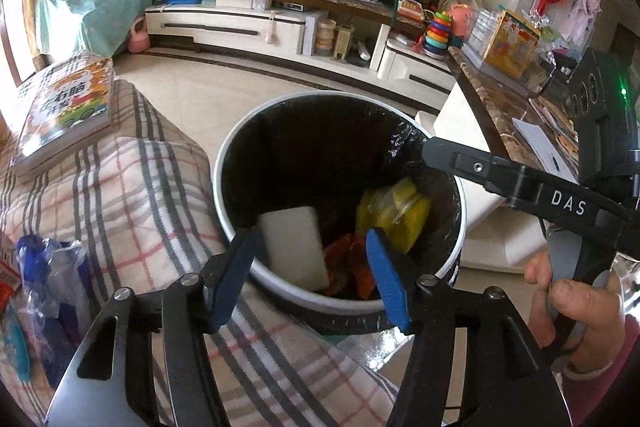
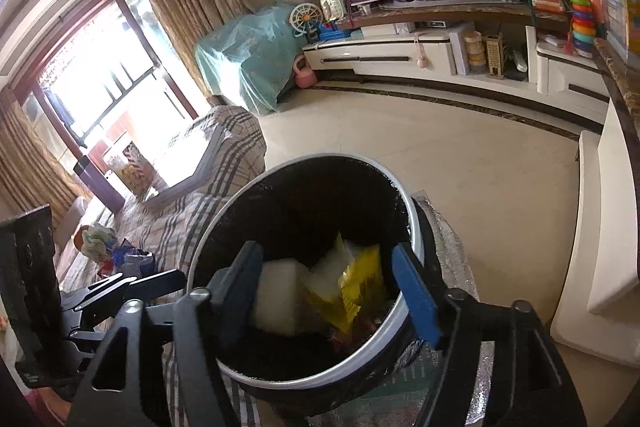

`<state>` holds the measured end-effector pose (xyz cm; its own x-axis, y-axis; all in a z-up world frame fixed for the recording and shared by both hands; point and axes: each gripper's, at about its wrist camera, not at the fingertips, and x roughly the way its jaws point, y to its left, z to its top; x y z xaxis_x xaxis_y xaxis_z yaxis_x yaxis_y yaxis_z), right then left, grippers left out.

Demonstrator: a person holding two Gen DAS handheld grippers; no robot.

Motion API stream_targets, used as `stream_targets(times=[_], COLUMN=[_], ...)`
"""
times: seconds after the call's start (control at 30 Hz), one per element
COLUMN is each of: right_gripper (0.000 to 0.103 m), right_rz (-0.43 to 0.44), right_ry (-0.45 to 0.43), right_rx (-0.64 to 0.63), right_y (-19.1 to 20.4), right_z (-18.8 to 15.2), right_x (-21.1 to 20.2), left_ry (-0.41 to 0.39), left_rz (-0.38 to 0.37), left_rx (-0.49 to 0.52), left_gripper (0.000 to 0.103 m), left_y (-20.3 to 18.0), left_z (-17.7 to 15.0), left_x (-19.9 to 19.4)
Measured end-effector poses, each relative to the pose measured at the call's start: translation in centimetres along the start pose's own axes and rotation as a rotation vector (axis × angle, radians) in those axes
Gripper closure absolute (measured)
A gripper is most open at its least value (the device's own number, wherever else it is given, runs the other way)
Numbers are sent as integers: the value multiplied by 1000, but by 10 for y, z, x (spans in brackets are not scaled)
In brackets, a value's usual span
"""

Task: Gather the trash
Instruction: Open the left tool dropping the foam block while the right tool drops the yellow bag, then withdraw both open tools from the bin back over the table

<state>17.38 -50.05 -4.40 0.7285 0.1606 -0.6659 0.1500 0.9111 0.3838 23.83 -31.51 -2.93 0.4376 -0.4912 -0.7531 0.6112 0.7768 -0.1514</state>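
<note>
Both the left gripper (image 1: 316,267) and the right gripper (image 2: 332,287) are held over the bin (image 1: 240,147), fingers released and empty. Wrappers (image 1: 394,211) lie inside. More trash (image 1: 48,267), possibly plastic, is left on the blanket (image 1: 140,187); the bin could be tipped by a careless swing.

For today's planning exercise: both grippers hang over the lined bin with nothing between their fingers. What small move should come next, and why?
Probably swing the left gripper toward the blue-and-clear plastic wrapper on the plaid sofa cover. Both it and the right gripper are open and empty, the trash bin already holds a white block and yellow wrapper, and that wrapper lies nearest.
</note>
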Motion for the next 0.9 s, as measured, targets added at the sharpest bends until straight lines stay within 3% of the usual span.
stream_targets(times=[0.3, 0.9], right_gripper=[17, 15], right_rz=[25, 132], right_ry=[-42, 38], right_rx=[35, -79], right_y=[12, 114], right_z=[-16, -76], right_x=[-18, -8], left_ry=[-53, -80], left_rz=[15, 98], left_rx=[-52, -221], left_gripper=[38, 37], left_y=[14, 99], left_z=[-35, -122], left_x=[-41, -113])
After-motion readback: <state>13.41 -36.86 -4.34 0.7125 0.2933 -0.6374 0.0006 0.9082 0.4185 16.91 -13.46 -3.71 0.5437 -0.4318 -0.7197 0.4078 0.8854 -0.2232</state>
